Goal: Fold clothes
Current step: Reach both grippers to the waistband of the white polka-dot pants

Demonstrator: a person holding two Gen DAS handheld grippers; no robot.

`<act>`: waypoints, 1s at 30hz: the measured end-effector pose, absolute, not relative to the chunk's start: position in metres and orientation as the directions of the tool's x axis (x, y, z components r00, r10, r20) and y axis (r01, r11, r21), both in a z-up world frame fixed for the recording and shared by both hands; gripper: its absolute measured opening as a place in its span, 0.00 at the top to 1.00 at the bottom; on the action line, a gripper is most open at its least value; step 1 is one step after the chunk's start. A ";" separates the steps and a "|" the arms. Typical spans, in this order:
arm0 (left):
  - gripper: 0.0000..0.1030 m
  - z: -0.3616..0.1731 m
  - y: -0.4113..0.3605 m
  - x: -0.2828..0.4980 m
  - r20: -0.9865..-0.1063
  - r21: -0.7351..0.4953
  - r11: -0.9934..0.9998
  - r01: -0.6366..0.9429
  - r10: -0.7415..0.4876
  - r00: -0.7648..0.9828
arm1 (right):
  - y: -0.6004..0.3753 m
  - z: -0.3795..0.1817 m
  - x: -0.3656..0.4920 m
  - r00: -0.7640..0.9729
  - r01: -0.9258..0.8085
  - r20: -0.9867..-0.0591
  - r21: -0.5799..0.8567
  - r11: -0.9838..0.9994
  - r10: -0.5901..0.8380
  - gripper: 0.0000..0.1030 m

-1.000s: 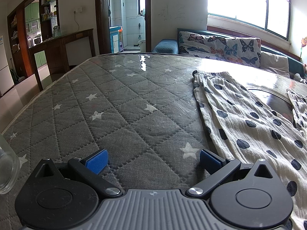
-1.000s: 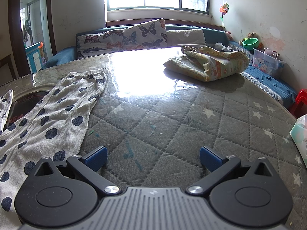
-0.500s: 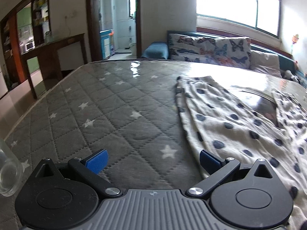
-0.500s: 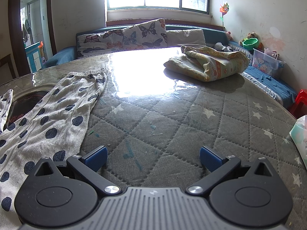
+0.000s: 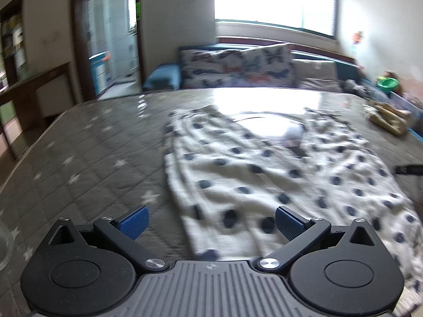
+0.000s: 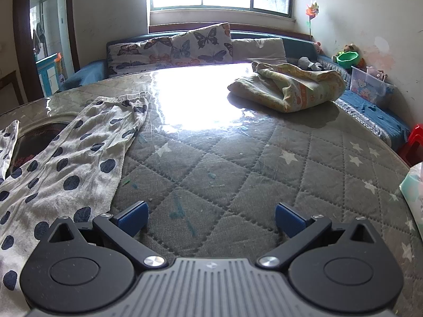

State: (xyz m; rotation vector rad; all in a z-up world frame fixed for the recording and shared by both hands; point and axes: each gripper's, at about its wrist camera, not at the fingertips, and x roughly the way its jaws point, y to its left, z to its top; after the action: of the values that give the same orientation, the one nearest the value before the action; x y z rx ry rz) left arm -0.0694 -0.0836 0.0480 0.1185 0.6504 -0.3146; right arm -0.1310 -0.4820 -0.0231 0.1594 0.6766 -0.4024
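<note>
White trousers with dark blue dots (image 5: 264, 174) lie spread flat on the grey star-quilted table (image 5: 87, 158), both legs pointing away toward the window. My left gripper (image 5: 210, 223) is open just above the near left part of the trousers, with nothing between its blue pads. In the right wrist view one trouser leg (image 6: 68, 163) lies at the left, and my right gripper (image 6: 211, 220) hangs open over the bare table (image 6: 264, 174) to the right of it, holding nothing.
A folded yellowish blanket (image 6: 288, 87) rests on the table's far right. A sofa with butterfly cushions (image 6: 174, 50) runs behind the table. A pale tissue pack (image 6: 413, 190) sits at the right edge, and a glass rim (image 5: 4, 245) shows at the left edge.
My left gripper has swung to the right, so the trousers now fill the middle of its view, which is blurred. The right gripper has stayed still.
</note>
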 end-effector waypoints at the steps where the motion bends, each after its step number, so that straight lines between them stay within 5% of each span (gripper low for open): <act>1: 0.00 0.050 -0.089 -0.073 -0.612 0.003 0.936 0.351 -0.276 0.742 | -0.483 -0.022 -0.130 0.706 0.409 -0.640 0.017 0.913 -0.304 0.00; 16: 0.00 0.060 -0.201 -0.154 -0.594 -0.118 0.560 0.820 -0.702 0.394 | -0.496 0.013 -0.098 0.736 0.286 -0.661 0.107 0.952 -0.147 0.26; 24: 0.18 0.041 -0.237 -0.171 -0.637 -0.104 0.422 0.901 -0.724 0.265 | -0.504 0.027 -0.060 0.740 0.204 -0.672 0.171 0.964 -0.038 0.52; 30: 0.23 0.026 -0.253 -0.174 -0.678 -0.081 0.420 0.904 -0.688 0.259 | -0.508 0.027 -0.019 0.725 0.177 -0.689 0.190 0.966 0.002 0.58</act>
State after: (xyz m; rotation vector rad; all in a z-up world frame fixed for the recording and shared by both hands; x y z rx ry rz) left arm -0.1741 -0.2527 0.0261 0.3557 0.7095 -1.1100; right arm -0.0195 -0.5083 0.0274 0.2507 0.7552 -0.0980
